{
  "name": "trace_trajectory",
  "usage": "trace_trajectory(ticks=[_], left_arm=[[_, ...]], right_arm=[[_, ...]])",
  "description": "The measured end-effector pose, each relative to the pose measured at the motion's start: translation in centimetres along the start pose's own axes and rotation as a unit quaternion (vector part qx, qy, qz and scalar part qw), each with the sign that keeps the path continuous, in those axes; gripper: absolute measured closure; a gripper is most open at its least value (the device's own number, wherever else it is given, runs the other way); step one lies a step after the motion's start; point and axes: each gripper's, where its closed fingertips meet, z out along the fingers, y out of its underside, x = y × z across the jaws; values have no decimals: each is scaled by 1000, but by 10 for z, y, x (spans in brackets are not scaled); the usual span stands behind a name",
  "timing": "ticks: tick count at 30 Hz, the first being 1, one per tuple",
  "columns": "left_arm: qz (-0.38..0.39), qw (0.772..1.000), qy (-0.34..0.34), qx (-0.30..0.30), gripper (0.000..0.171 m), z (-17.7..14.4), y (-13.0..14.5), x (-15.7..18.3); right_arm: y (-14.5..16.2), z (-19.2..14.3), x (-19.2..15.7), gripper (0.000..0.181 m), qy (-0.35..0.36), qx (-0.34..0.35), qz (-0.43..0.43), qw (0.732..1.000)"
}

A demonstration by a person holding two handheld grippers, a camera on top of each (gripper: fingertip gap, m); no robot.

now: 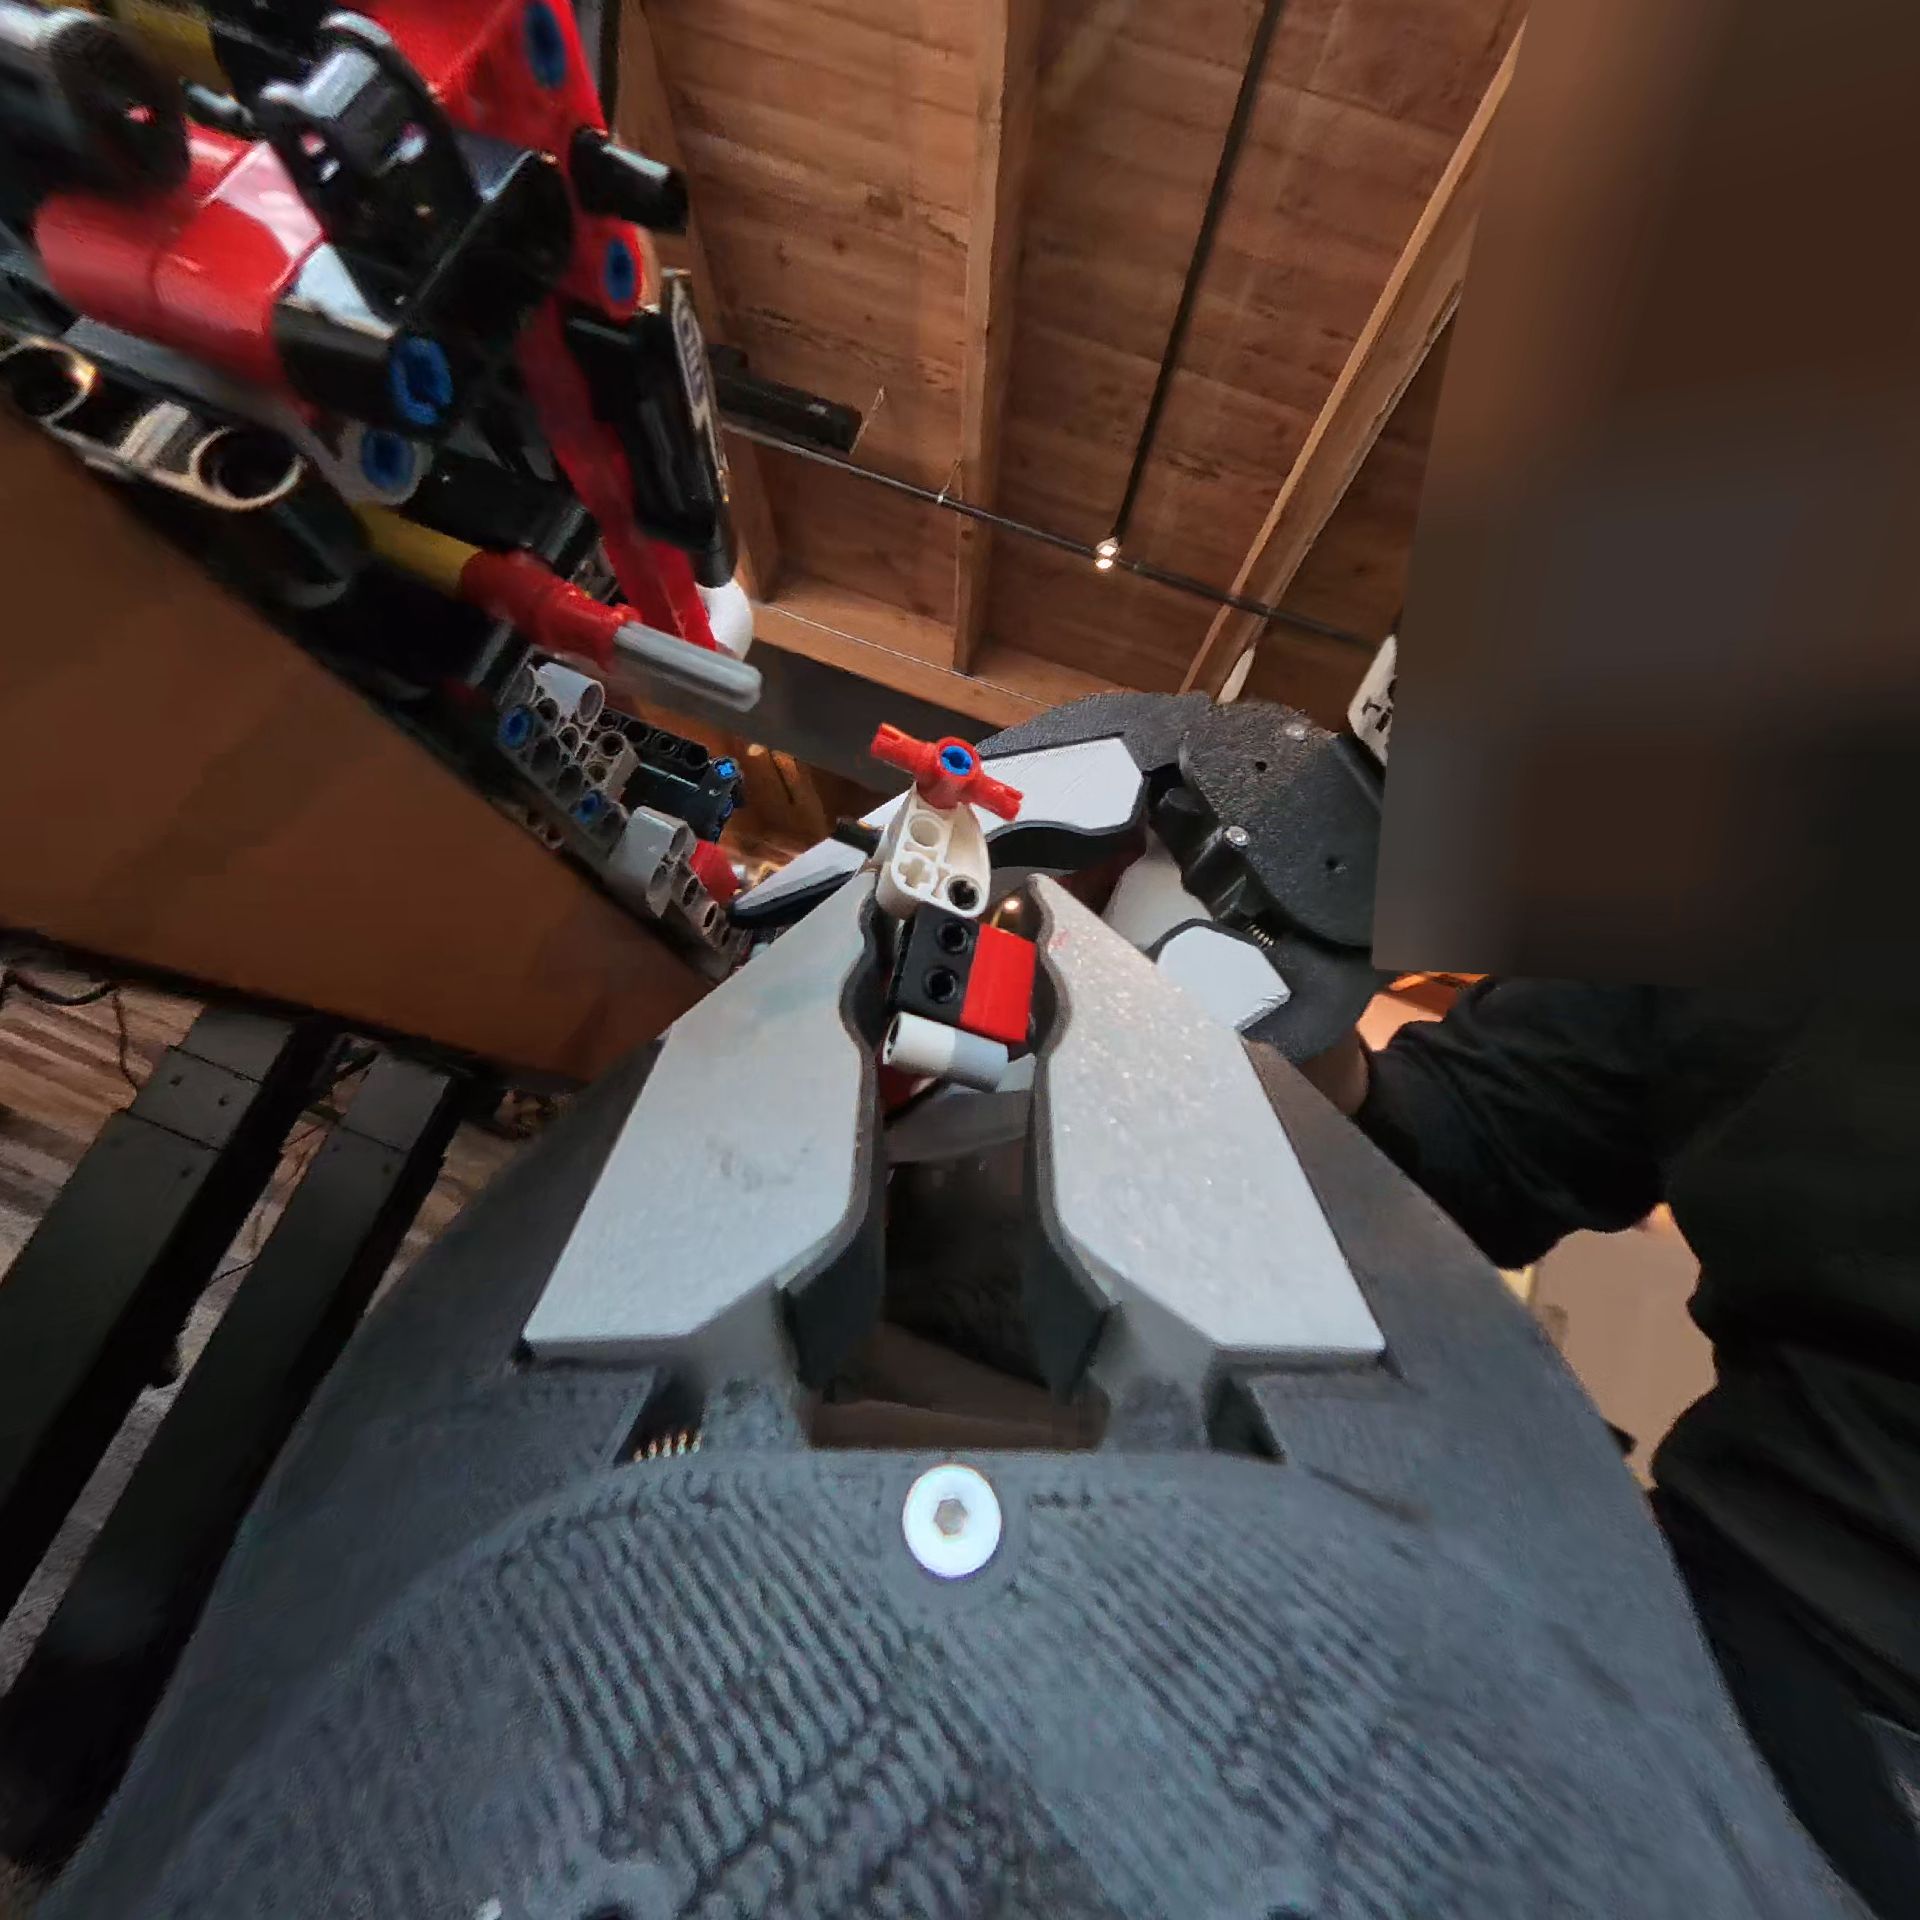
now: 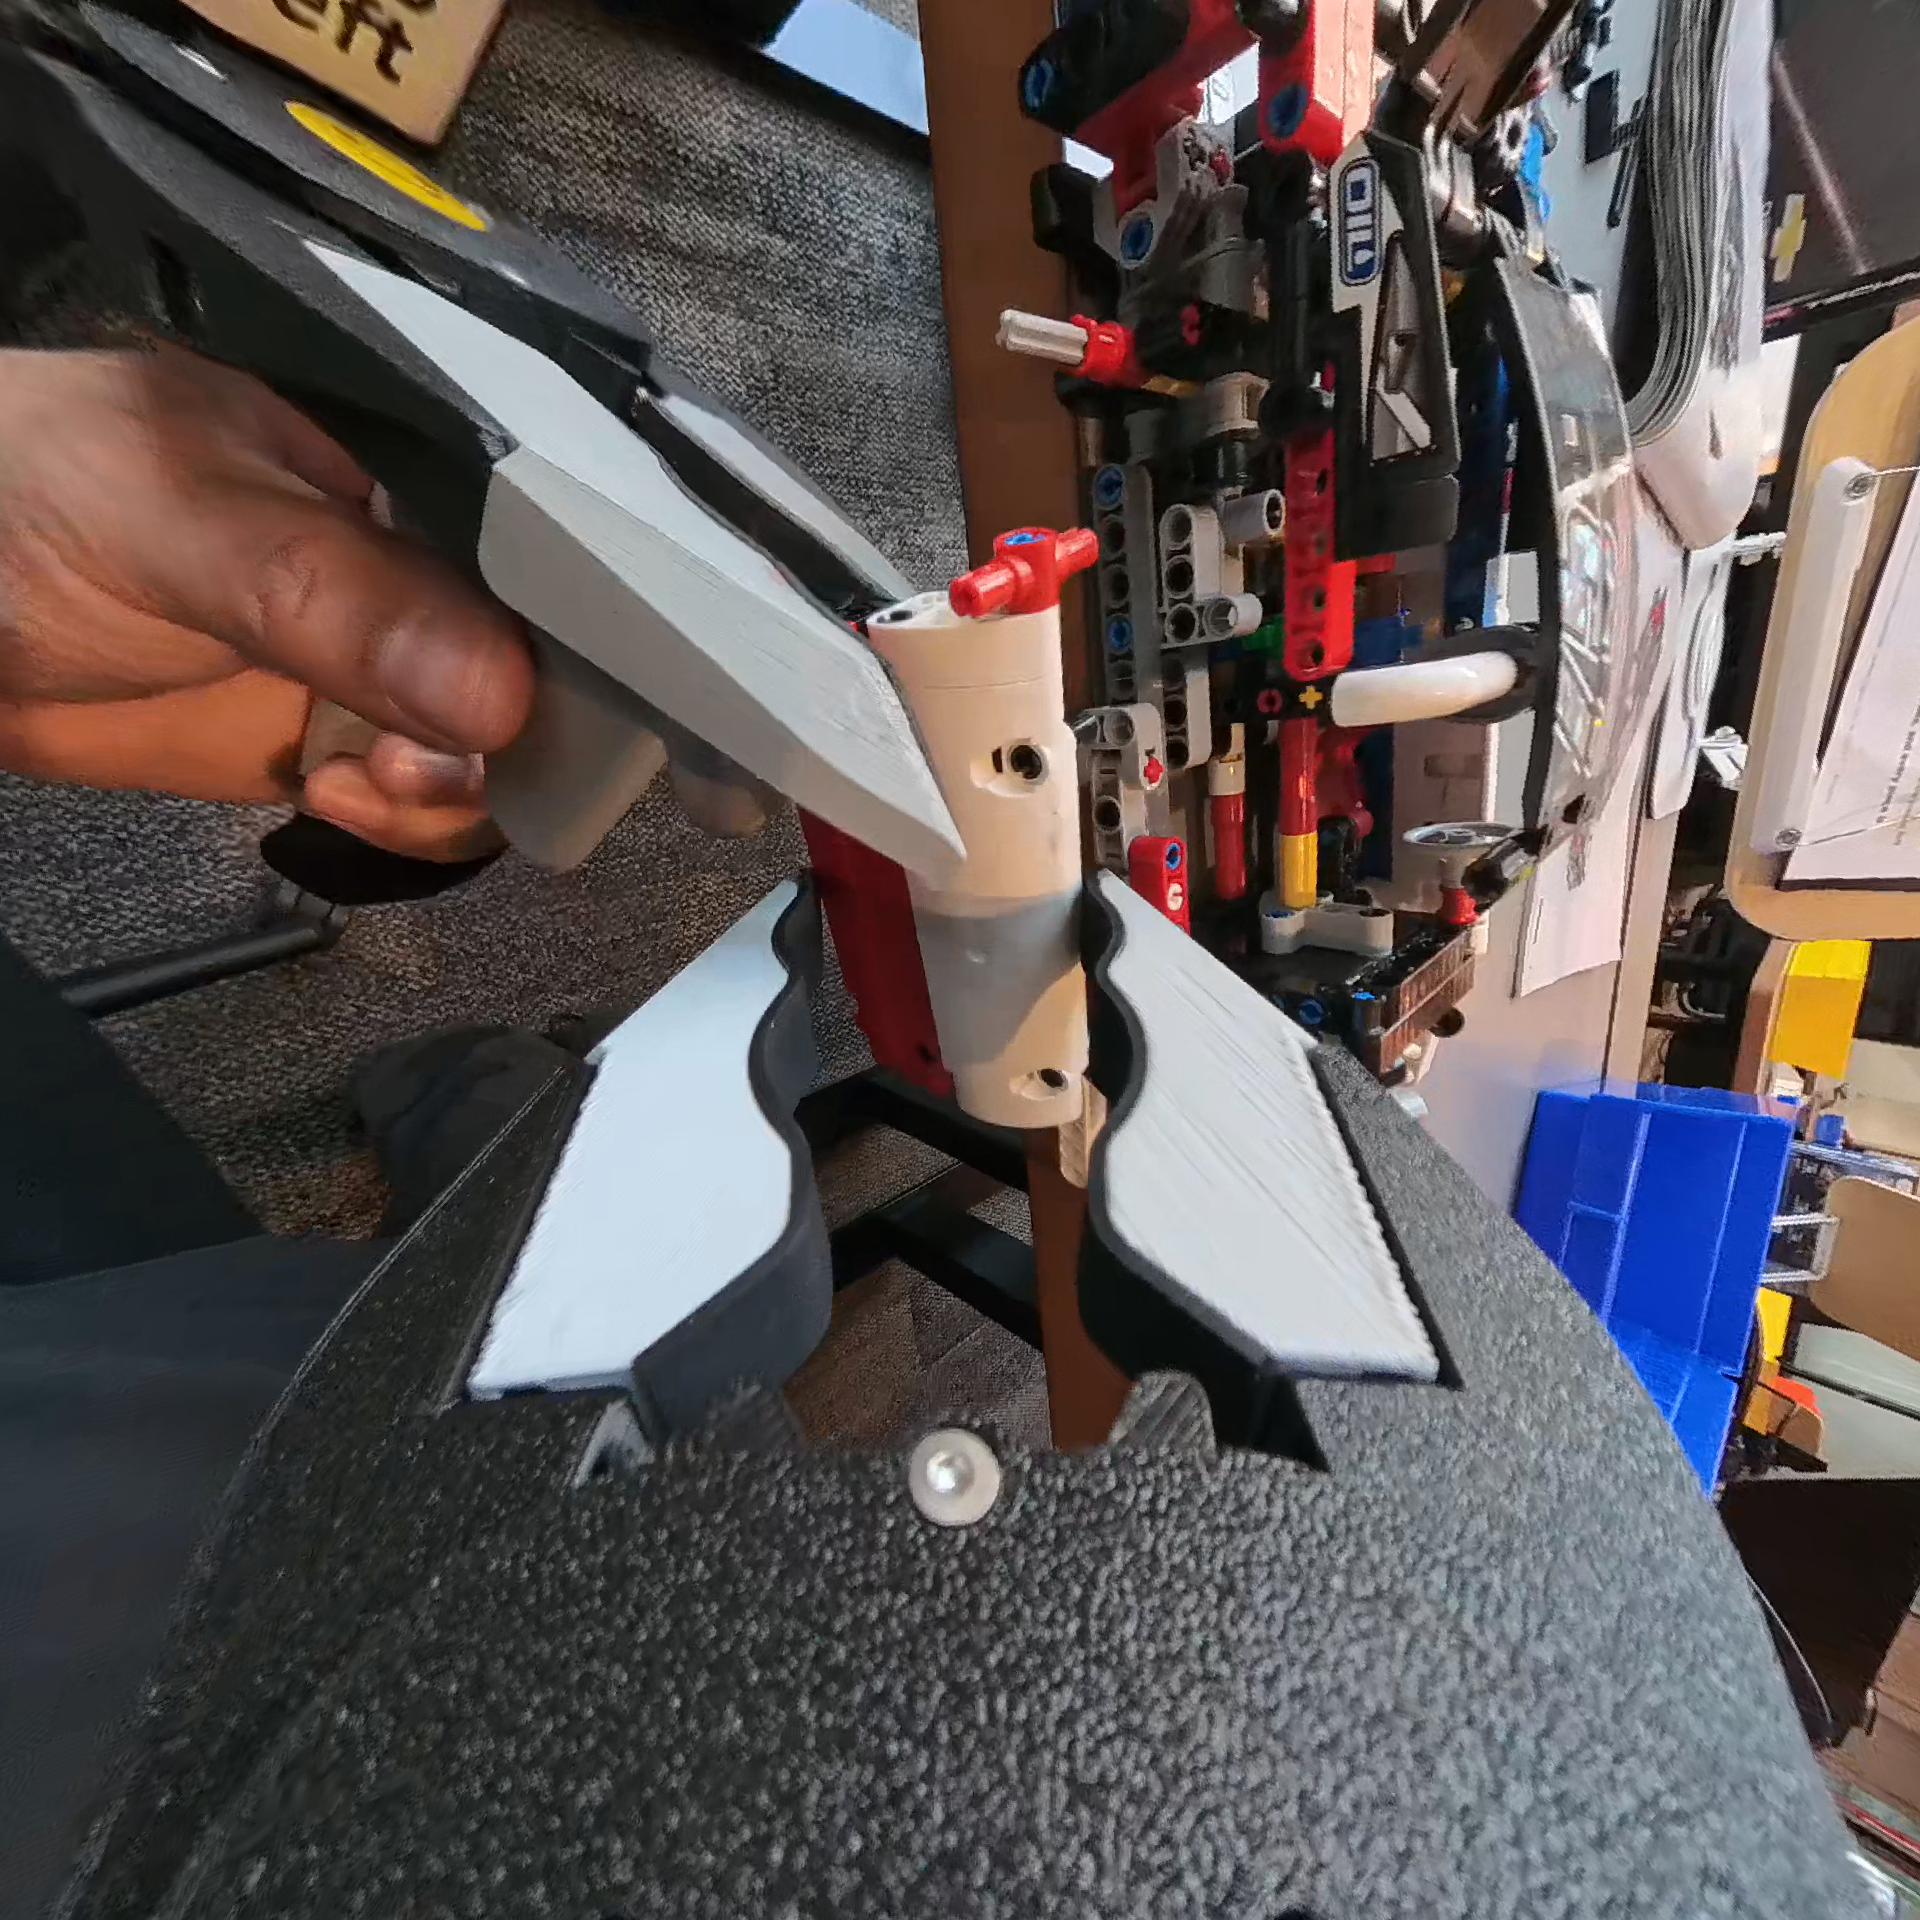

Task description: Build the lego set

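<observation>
Right wrist view, two grippers [image 2: 951, 914] [image 2: 940, 831] clamping one sub-assembly [image 2: 992, 790]

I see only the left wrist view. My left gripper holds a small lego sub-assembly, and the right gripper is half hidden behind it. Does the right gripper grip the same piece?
Observer: Yes. The right gripper closes on the sub-assembly at its grey band.
Operator: Where does my left gripper touch it?
Observer: One fingertip of the left gripper presses the white part, just above that band.
Operator: Anything new in the background?
Observer: Blue bins at the right.
</observation>
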Motion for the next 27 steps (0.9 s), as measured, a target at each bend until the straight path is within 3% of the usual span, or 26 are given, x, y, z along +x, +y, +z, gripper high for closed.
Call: trace_trajectory(ticks=[5, 8, 11, 15, 18, 20, 22, 23, 27], left_arm=[[-85, 993, 70, 52, 150, -3, -4, -7], [-56, 995, 53, 58, 148, -4, -4, -8], [-53, 997, 44, 46, 146, 1, -3, -8], [-31, 998, 42, 41, 149, -4, -11, -7], [-29, 997, 69, 10, 149, -9, -14, -3], [-58, 992, 113, 16, 149, -14, -20, 6], [-51, 991, 128, -3, 149, -10, -13, 14], [-55, 988, 140, -17, 149, -7, -8, 19], [-60, 991, 123, 13, 149, -3, -12, 15]], right_arm=[[2, 0, 2, 136, -5, 14, 25, 1000], [1, -2, 3, 144, -12, 21, 43, 999], [1, -5, 8, 144, 17, 29, 30, 999], [-8, -7, 2, 148, 3, 71, -7, 997], [-15, -21, 5, 165, -81, 121, 35, 989], [-20, -30, 4, 161, -164, 142, 48, 975], [-20, -33, -1, 152, -237, 132, 47, 961], [-20, -37, -9, 168, -285, 131, 41, 949], [-20, -35, -11, 172, -372, 100, 77, 920]])
